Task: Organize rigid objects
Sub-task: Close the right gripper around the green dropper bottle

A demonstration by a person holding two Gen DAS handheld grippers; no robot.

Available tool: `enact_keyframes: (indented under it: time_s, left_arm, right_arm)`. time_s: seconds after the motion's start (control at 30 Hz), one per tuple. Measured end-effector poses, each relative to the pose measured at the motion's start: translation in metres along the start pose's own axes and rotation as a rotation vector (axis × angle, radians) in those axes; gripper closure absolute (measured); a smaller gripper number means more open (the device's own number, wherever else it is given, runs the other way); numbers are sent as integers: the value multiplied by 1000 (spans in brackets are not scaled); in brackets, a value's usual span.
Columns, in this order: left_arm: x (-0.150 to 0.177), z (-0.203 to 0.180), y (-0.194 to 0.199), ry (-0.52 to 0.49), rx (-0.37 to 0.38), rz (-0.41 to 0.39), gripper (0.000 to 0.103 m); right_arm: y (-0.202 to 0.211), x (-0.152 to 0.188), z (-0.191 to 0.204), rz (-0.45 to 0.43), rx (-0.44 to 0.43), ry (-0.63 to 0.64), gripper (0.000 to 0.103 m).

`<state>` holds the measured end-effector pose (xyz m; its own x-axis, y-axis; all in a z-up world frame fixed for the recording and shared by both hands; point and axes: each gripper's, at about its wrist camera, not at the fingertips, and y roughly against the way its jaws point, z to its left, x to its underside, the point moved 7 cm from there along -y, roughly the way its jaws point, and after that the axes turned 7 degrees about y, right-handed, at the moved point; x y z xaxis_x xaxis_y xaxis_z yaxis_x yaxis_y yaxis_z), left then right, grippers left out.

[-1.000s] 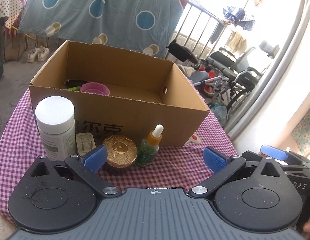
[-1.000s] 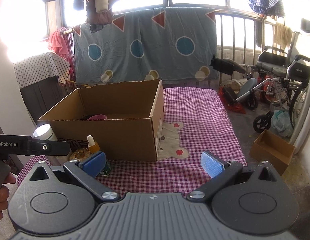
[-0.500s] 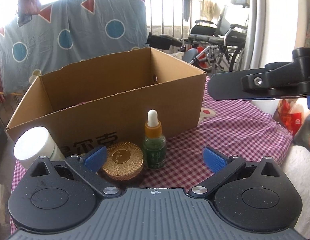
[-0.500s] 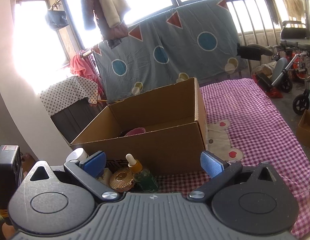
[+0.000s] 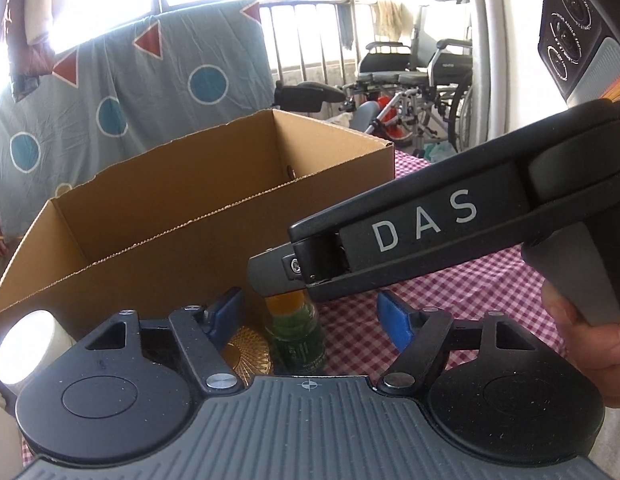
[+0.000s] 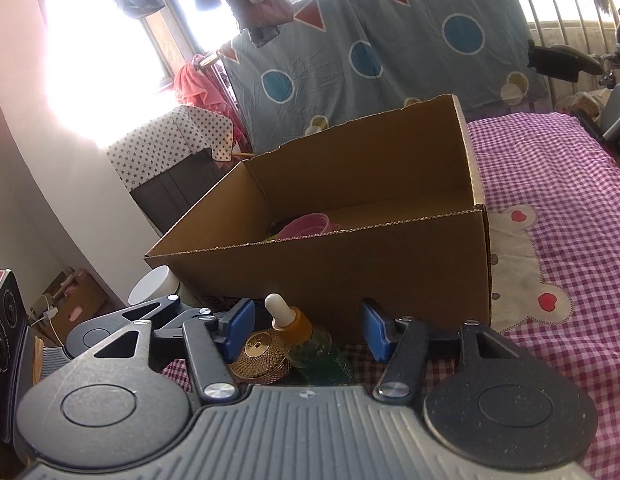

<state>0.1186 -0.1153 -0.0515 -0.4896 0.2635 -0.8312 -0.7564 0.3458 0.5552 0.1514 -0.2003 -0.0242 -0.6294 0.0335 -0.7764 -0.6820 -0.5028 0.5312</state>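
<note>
Two grippers: left gripper (image 5: pixel 308 316) and right gripper (image 6: pixel 308 330), each with blue pads, both aimed at the same small cluster in front of the box.
Box count: one open cardboard box (image 6: pixel 349 256) on the checked surface (image 6: pixel 557 200).
Bottles and jars: three loose items outside the box – one dropper bottle (image 6: pixel 310 340) with green glass and an amber neck, one gold jar (image 6: pixel 262 354) with a patterned lid, one white-capped bottle (image 6: pixel 154 282).
Where they stand: dropper bottle and gold jar side by side, close against the near wall of the box; white-capped bottle off to the left, near the box's left corner.
Inside the box: one pink cup (image 6: pixel 306 226) near the left end; something green beside it, too hidden to name.
Left gripper state: jaws partly spread and closing; dropper bottle (image 5: pixel 298 336) and gold jar (image 5: pixel 246 354) sit between the pads, no pad pressing on either.
Right gripper state: jaws half-wide and closing – dropper bottle between the pads, not yet pinched.
In the way: in the left wrist view, the right gripper's black body marked "DAS" (image 5: pixel 449 220) crosses over the dropper bottle's top, hiding its bulb.
Hand: one hand (image 5: pixel 589 344) on the right gripper's grey handle, at the right edge.
Pose: both grippers tilt downward towards the surface.
Around: one blue sheet (image 6: pixel 389 48) with circles and triangles hung behind; one wheelchair (image 5: pixel 421 76) by the railing.
</note>
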Motion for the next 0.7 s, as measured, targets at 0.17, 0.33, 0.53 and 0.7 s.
enact_keyframes:
  time_s: [0.17, 0.33, 0.53, 0.7]
  left_arm:
    - [2, 2, -4, 28, 3, 20, 40]
    - [3, 5, -6, 50, -9, 31, 46]
    - [2, 10, -9, 78, -7, 47, 49]
    - [2, 10, -9, 77, -9, 46, 50]
  right_arm:
    - [-7, 0, -2, 18, -34, 4, 53]
    - [-13, 3, -1, 33, -56, 10, 61]
    - [-15, 5, -1, 39, -67, 5, 68]
    - [-17, 3, 0, 38, -68, 1, 68]
